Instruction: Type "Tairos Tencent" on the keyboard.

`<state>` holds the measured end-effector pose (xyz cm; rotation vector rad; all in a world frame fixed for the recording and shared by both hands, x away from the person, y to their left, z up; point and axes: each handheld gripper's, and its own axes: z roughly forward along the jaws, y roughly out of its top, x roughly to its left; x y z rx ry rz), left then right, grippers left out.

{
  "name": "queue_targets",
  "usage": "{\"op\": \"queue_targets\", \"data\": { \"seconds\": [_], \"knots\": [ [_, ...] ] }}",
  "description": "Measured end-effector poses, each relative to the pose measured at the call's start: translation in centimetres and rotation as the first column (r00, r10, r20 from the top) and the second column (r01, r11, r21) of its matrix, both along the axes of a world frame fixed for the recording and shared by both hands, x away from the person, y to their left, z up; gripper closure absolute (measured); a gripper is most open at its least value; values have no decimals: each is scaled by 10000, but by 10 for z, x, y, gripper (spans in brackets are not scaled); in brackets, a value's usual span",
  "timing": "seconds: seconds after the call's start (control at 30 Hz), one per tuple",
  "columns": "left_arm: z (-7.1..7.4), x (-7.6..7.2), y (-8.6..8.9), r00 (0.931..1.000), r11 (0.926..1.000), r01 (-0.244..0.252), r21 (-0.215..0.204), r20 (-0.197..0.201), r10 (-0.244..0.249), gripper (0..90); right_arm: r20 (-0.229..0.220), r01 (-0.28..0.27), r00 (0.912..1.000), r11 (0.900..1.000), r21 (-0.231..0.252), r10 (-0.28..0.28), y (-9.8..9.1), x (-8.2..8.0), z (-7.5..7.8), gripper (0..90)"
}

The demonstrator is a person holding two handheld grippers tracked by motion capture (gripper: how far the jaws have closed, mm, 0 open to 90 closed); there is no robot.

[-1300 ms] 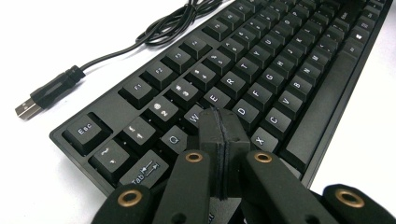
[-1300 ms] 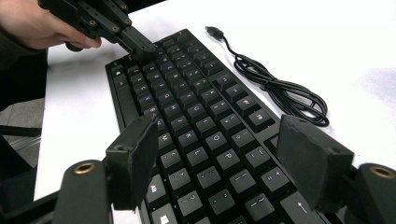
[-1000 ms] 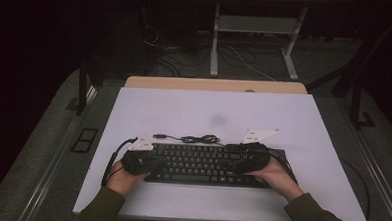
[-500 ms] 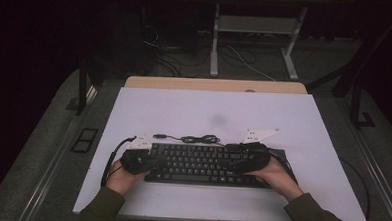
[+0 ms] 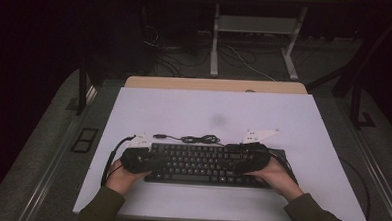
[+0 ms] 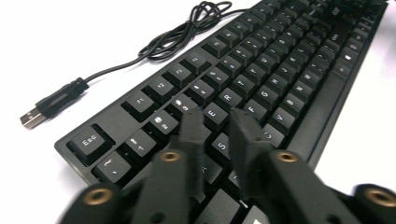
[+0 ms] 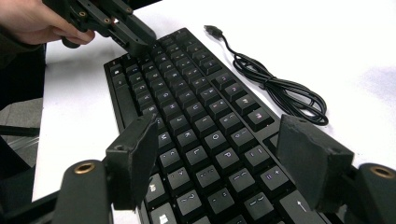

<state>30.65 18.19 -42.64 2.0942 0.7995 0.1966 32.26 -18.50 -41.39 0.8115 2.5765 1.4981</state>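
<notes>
A: Where is the keyboard [image 5: 204,164]?

B: It lies flat on the white table [image 5: 184,110], near the edge at the person's side, in the high view at about 6 o'clock from the table's middle. Its cable [image 5: 198,138] is coiled just behind it, at 12 o'clock from the keys, and the plug [image 6: 32,116] lies loose on the table.

A: And the left gripper [image 6: 219,122]?

B: It is over the left end of the keyboard. Its jaws have just been opening a little; there is a narrow gap between them, and nothing is inside it. The tips hang above the keys near the letter E; I cannot tell if they touch.

A: The right gripper [image 7: 219,154]?

B: It is over the right end, at 3 o'clock from the left one. Its jaws stand wide apart above the keys and grip nothing.
</notes>
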Motion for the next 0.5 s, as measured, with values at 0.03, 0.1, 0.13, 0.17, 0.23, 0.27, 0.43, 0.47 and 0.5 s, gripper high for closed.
{"op": "queue_targets", "data": {
  "seconds": [0.03, 0.1, 0.13, 0.17, 0.23, 0.27, 0.43, 0.47, 0.5],
  "knots": [
    [0, 0, 0, 10000, 10000, -4, -27, -25, 4, 696, -21, 5, 10000, 10000, -2, -5, 0, 0, 0, 290],
    [0, 0, 0, 10000, 9999, -36, -140, -70, 35, 633, -4, 22, 10000, 10000, 13, -22, 0, 0, 0, 292],
    [1, 0, -1, 9999, 9998, -42, -193, -91, 41, 590, -4, 36, 10000, 10000, 13, -35, 0, 0, 0, 293],
    [1, 0, -2, 9999, 9998, -72, -207, -72, 71, 552, -9, 41, 10000, 10000, 7, -41, 0, 0, 0, 299],
    [1, 0, -3, 10000, 9997, -38, -243, -87, 36, 478, -15, 39, 10000, 10000, -21, -39, 0, 0, 0, 309],
    [1, 0, -4, 9999, 9995, -67, -314, -121, 64, 445, 8, 47, 10000, 10000, -23, -47, 0, 0, 0, 321],
    [1, 0, -5, 10000, 9995, -79, -303, -62, 77, 310, -84, 66, 9999, 10000, -50, -66, 1, 1, 1, 397],
    [1, 0, -5, 9999, 9995, -102, -311, -30, 101, 292, -89, 69, 9999, 10000, -53, -70, 2, 1, 0, 419],
    [1, 0, -5, 10000, 9995, -85, -309, 4, 85, 280, -91, 72, 9999, 10000, -68, -72, 2, 1, 0, 448]
  ]
}}
